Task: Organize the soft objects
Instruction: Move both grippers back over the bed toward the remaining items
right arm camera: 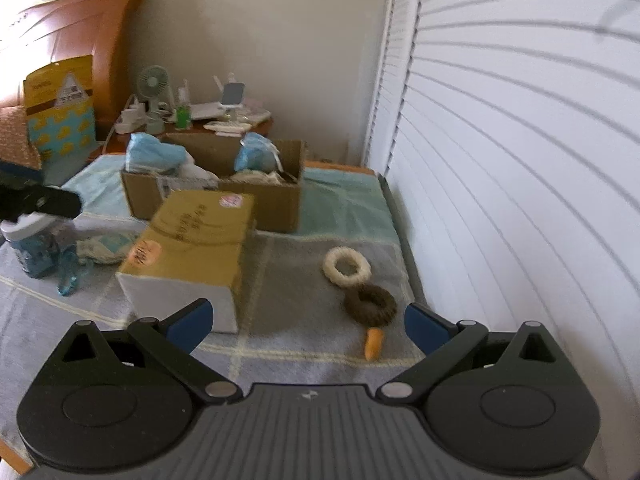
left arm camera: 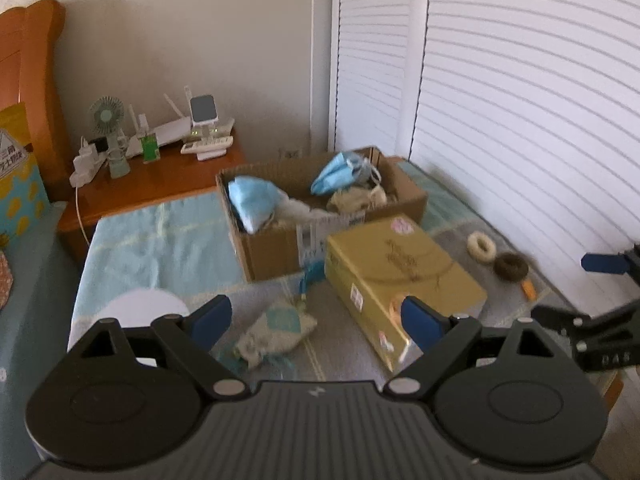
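Observation:
An open cardboard box [left arm camera: 280,244] [right arm camera: 280,204] on the bed holds blue face masks [left arm camera: 334,176] [right arm camera: 158,152] and pale cloths. A small patterned fabric pouch [left arm camera: 276,330] [right arm camera: 106,246] lies on the blanket just ahead of my left gripper [left arm camera: 316,316], which is open and empty. A cream fluffy ring [right arm camera: 346,266] [left arm camera: 481,246], a brown fluffy ring [right arm camera: 371,300] [left arm camera: 511,266] and a small orange piece [right arm camera: 373,343] lie ahead of my right gripper [right arm camera: 308,322], which is open and empty.
A closed yellow carton [left arm camera: 400,276] [right arm camera: 196,244] lies between the two groups. A white-lidded jar [right arm camera: 30,248] and blue wrappers [right arm camera: 68,276] sit at the left. A wooden nightstand [left arm camera: 160,184] with a fan and devices stands behind. White louvred doors [right arm camera: 520,160] line the right.

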The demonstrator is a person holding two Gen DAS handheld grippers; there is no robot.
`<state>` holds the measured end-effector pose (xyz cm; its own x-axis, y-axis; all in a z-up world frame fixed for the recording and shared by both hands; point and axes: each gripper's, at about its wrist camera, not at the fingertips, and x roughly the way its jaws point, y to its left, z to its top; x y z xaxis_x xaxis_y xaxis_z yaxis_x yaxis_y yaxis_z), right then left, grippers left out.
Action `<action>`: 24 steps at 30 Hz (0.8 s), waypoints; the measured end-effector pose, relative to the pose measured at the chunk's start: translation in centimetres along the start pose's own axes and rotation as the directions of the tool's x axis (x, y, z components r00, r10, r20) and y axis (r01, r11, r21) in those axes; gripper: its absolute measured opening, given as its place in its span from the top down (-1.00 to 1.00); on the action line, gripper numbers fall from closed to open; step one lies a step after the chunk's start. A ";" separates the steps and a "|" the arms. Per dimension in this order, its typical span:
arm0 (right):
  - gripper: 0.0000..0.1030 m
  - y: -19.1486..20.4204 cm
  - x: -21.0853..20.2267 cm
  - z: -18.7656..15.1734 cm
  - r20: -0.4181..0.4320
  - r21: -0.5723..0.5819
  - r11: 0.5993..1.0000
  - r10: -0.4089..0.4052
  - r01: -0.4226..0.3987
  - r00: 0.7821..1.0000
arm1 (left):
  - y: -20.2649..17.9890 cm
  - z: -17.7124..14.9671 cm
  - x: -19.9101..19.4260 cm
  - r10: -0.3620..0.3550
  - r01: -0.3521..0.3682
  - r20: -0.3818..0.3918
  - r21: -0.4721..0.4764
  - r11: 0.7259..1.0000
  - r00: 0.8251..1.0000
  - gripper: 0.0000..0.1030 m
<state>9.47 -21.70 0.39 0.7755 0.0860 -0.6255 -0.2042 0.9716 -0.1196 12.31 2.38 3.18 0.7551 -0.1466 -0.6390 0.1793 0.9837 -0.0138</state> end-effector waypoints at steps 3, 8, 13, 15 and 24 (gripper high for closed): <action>-1.00 -0.3 0.6 -0.5 -0.018 -0.002 1.000 -0.016 0.016 1.000 | 0.1 -0.8 0.1 -0.020 0.020 -0.012 -0.028 0.999 1.000 -0.78; -1.00 -0.8 2.0 -1.2 -0.048 0.015 1.000 -0.005 0.006 0.999 | -0.2 -1.8 0.6 -0.002 0.001 -0.020 -0.025 1.000 1.000 -0.78; -0.95 -1.2 3.7 -1.9 -0.073 0.039 0.999 0.006 -0.003 0.997 | -0.4 -2.3 1.4 -0.003 0.003 -0.037 -0.016 1.000 0.999 -0.78; -0.88 -1.4 4.4 -2.1 -0.088 0.051 0.999 0.010 -0.005 0.996 | -0.4 -2.5 1.8 -0.012 0.011 -0.047 -0.021 1.000 0.999 -0.78; -0.72 -2.2 6.8 -2.5 -0.122 0.083 0.996 0.021 -0.011 0.992 | -0.2 -3.0 2.8 -0.024 0.021 -0.073 -0.034 0.999 0.997 -0.78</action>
<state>13.66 -23.81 -5.52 0.6922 0.0785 -0.7174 -0.1620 0.9856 -0.0485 12.50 2.09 -0.85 0.7025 -0.1621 -0.6930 0.1738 0.9833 -0.0538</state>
